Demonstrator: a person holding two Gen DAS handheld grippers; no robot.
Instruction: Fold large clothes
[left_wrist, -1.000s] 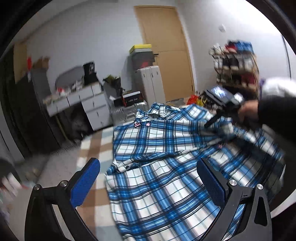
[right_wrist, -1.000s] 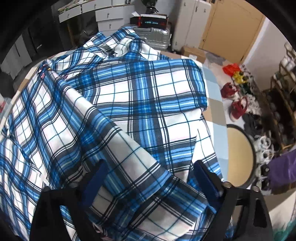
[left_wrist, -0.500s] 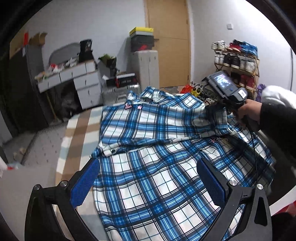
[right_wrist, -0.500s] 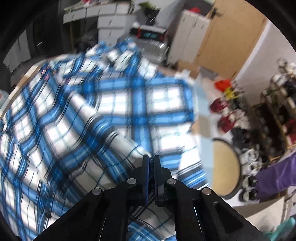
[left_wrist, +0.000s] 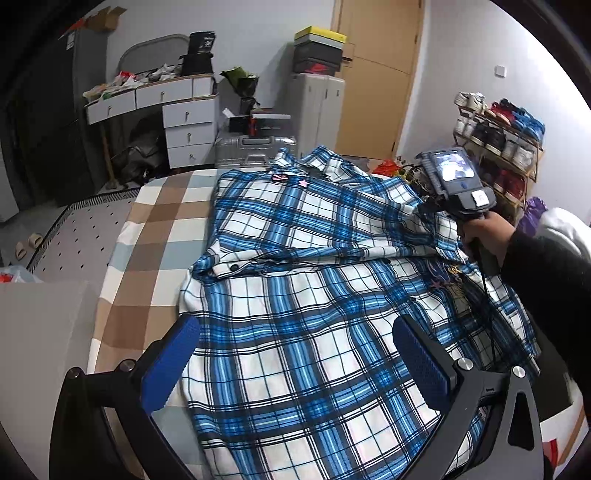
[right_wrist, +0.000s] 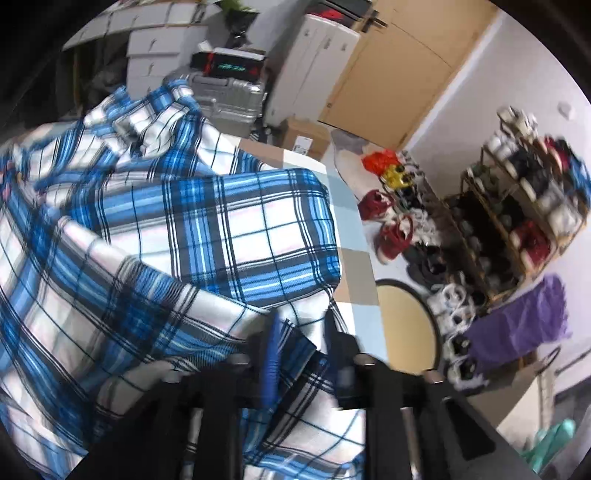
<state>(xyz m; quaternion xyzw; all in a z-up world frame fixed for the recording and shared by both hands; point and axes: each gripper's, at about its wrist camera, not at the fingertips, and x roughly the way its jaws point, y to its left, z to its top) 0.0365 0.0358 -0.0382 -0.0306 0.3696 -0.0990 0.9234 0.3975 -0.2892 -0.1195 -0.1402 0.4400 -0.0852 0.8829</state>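
A plaid shirt (left_wrist: 314, 295) is seen spread toward twelve o'clock under the wide left tongs (left_wrist: 295, 365), while the right tongs (right_wrist: 301, 360) are opening over its cloth.

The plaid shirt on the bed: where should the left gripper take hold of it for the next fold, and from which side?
Probably the left side edge of the plaid shirt, where it lies loose on the checked bedspread, below the folded-over sleeve cuff. Come in low from the bare bedspread side: the left gripper hangs open above the cloth, and that free edge lets one finger slip under.
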